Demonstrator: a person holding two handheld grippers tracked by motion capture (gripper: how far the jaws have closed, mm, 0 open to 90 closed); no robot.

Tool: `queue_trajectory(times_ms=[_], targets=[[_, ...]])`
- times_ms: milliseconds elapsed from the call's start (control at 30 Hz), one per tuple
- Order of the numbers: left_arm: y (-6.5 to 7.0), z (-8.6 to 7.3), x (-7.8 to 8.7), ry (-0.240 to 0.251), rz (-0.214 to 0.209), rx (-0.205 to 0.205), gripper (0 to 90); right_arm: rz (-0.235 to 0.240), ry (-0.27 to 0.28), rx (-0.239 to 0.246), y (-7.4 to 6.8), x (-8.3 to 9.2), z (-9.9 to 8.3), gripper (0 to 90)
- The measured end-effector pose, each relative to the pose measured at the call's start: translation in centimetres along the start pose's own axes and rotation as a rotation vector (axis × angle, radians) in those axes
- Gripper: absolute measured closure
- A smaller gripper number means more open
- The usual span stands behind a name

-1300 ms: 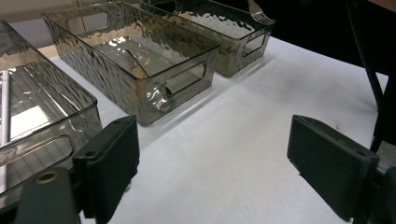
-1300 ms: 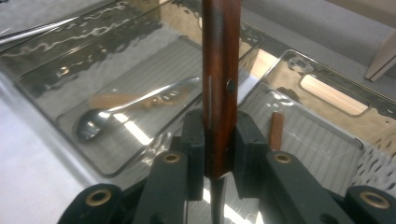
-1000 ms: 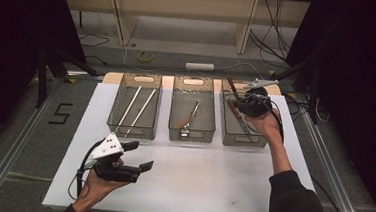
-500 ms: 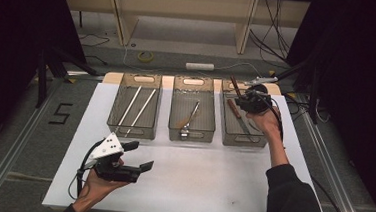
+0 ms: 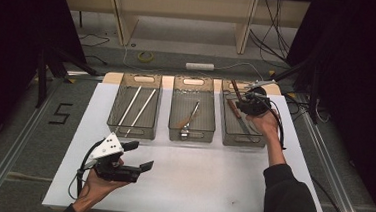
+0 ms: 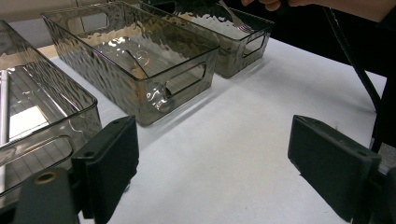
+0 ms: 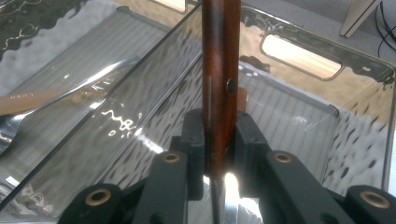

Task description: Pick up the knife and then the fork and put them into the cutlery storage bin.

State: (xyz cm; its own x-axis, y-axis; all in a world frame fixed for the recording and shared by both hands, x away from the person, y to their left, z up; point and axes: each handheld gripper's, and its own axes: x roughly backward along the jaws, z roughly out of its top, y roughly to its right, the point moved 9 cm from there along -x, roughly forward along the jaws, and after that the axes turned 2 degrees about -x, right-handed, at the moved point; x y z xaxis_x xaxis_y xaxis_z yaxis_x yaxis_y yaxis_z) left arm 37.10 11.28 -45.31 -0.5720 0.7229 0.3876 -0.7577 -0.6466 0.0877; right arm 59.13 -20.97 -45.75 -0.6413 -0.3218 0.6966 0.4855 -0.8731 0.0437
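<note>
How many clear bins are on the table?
3, in a row at the far side: left bin holding two rods, middle bin holding utensils, right bin under the right hand-held gripper.

right gripper (image 5: 246, 101) — clamping the wooden-handled knife (image 7: 219, 70) — sank lower over the right bin (image 5: 230, 134).

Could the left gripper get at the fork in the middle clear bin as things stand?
Probably yes. The left gripper hovers open and empty over the white mat, in front of the middle clear plastic bin. The wooden-handled metal fork lies uncovered in the open-topped bin.
</note>
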Motion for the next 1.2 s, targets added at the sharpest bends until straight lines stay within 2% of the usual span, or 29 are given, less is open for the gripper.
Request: queue_trajectory(times_ms=[833,1067,1133,1200], targets=[[-0.2,0.1,0.1,0.011,0.000,0.017,16.0,-0.011,-0.085,-0.034,0.0,-2.0,-2.6,77.0],[-0.2,0.1,0.1,0.011,-0.001,0.020,16.0,-0.018,-0.099,-0.043,0.1,-2.1,-2.8,76.9],[-0.2,0.1,0.1,0.012,-0.001,0.024,16.1,-0.015,-0.100,-0.042,0.0,-2.1,-2.7,75.7],[-0.3,0.1,0.1,0.015,0.000,0.029,16.0,-0.015,-0.103,-0.050,-0.1,-2.0,-2.6,69.9]])
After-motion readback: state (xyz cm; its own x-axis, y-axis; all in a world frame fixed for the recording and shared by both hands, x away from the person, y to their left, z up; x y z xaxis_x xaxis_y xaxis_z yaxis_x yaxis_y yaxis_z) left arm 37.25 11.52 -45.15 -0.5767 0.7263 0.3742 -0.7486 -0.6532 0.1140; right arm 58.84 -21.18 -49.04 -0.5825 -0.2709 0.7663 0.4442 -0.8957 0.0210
